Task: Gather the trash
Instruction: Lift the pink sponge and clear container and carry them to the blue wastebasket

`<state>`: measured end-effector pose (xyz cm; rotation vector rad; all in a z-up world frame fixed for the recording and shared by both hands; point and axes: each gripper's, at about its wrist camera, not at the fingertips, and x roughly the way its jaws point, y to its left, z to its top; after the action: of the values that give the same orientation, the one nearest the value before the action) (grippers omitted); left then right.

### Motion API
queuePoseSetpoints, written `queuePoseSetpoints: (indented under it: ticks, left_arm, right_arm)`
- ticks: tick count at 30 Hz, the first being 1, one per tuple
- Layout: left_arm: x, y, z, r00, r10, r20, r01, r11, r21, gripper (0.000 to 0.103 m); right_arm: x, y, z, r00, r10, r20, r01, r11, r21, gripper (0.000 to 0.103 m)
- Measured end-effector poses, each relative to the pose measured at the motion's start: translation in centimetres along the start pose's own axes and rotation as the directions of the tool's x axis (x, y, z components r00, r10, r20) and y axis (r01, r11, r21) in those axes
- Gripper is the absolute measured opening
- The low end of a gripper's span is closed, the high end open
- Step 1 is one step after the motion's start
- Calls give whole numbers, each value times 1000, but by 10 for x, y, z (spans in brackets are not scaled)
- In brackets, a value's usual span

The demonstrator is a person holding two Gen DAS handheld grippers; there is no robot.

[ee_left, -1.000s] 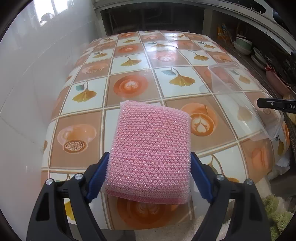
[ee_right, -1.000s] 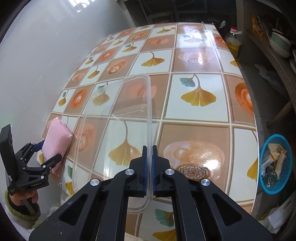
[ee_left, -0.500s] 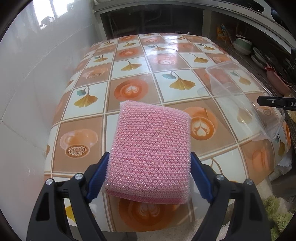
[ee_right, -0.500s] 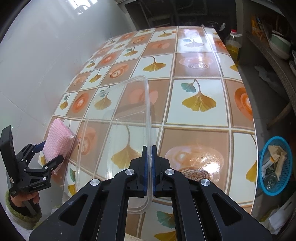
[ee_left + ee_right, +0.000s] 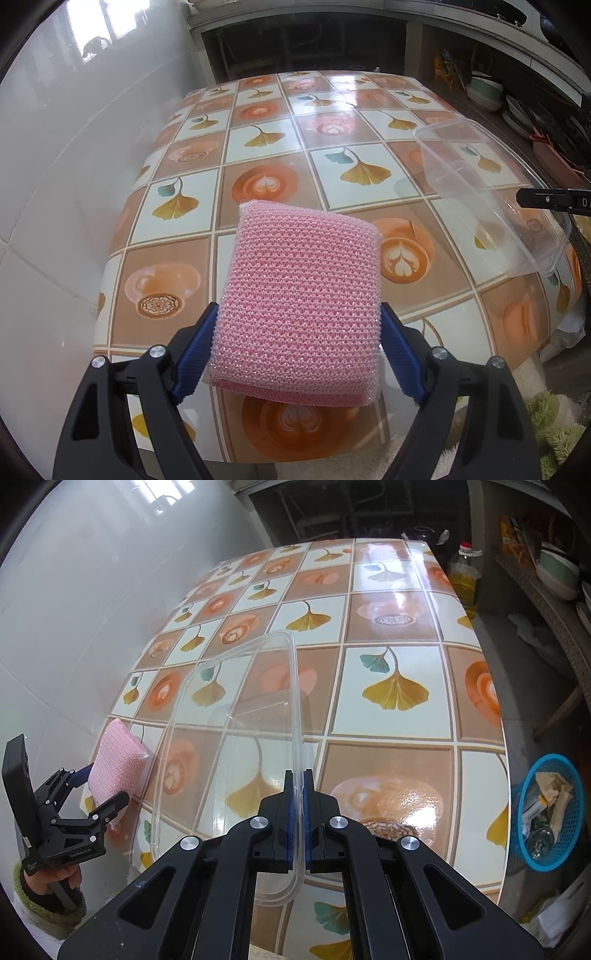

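Now we hold a pink knitted square sponge (image 5: 301,306) wide in our left gripper (image 5: 297,354) and pinch a clear plastic box (image 5: 236,738) by its rim in our right gripper (image 5: 298,825), both tilted down above the leaf-patterned table (image 5: 399,720).

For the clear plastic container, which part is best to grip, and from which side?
Grip the thin rim of the clear container at its near short end, coming from the near table edge. The wall is thin and upright, so the right gripper jaws close on it fully.
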<state>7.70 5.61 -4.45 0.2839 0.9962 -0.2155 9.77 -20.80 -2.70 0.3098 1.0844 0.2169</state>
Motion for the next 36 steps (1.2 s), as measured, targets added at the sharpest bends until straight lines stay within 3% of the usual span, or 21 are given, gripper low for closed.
queuePoseSetpoints:
  ticks: [13, 20, 25, 30, 32, 34, 36]
  left_arm:
    - [-6, -3, 3, 1000, 15, 17, -15, 1000, 6, 81]
    - [-17, -19, 28, 996, -46, 80, 43, 998, 41, 81]
    - [-21, -51, 71, 983, -138, 123, 123, 985, 122, 81]
    - [-28, -113, 116, 952, -270, 147, 228, 941, 248, 81]
    - [-28, -149, 136, 926, -354, 131, 303, 904, 301, 81]
    - [-28, -180, 151, 902, -419, 104, 364, 867, 340, 81]
    - [-25, -221, 167, 867, -495, 47, 444, 814, 375, 81]
  right_arm:
    - [-8, -3, 1, 1000, 10, 26, -10, 1000, 10, 3]
    - [-33, -18, -4, 995, 27, 95, -34, 997, 73, 3]
    - [-62, -48, -23, 984, 25, 177, -56, 984, 170, 3]
    - [-114, -112, -57, 955, -90, 284, -12, 941, 338, 3]
    - [-133, -139, -75, 940, -155, 305, 15, 909, 416, 3]
    - [-153, -172, -102, 921, -233, 312, 43, 857, 513, 3]
    - [-167, -201, -130, 900, -323, 292, 89, 793, 603, 3]
